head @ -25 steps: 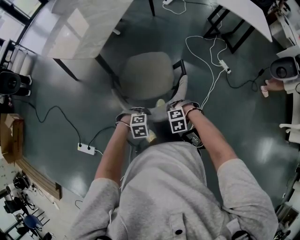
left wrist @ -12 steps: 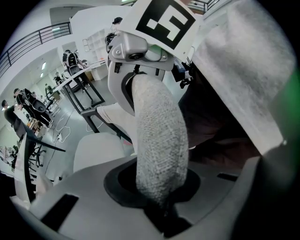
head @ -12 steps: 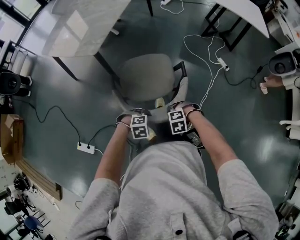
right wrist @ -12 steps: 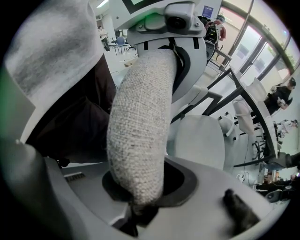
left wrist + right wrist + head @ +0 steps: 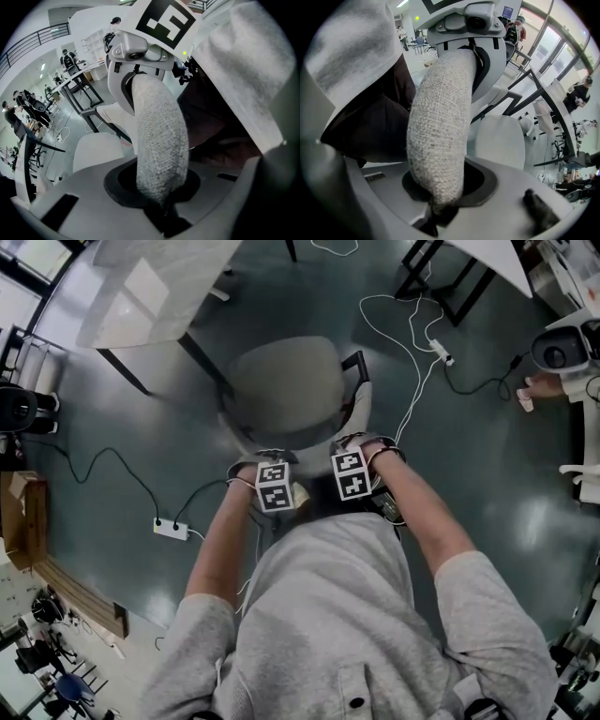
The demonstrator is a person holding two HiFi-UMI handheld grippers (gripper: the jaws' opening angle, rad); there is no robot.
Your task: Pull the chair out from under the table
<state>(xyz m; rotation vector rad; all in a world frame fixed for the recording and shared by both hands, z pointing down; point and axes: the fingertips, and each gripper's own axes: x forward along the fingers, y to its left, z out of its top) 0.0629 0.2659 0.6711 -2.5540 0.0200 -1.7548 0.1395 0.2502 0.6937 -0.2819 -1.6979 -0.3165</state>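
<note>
In the head view the chair (image 5: 281,390), with a grey padded seat and black arm frame, stands on the floor just off the corner of the white table (image 5: 141,296). My left gripper (image 5: 275,486) and right gripper (image 5: 350,472) sit side by side on the top edge of its backrest, under their marker cubes. The left gripper view has the grey woven backrest (image 5: 159,140) running between my left gripper's (image 5: 159,206) jaws, which are shut on it. In the right gripper view, my right gripper (image 5: 440,206) is shut on the same backrest (image 5: 440,122). The seat (image 5: 499,140) lies beyond.
A white cable (image 5: 412,343) and a power strip (image 5: 172,529) with a black lead lie on the dark floor. A second table's black legs (image 5: 441,282) stand at the top right. Cardboard and wooden boards (image 5: 37,531) lie at the left edge.
Both grippers have kept their hold and drawn the chair back from the table. Table, cables and floor have slid toward the top of the head view.
</note>
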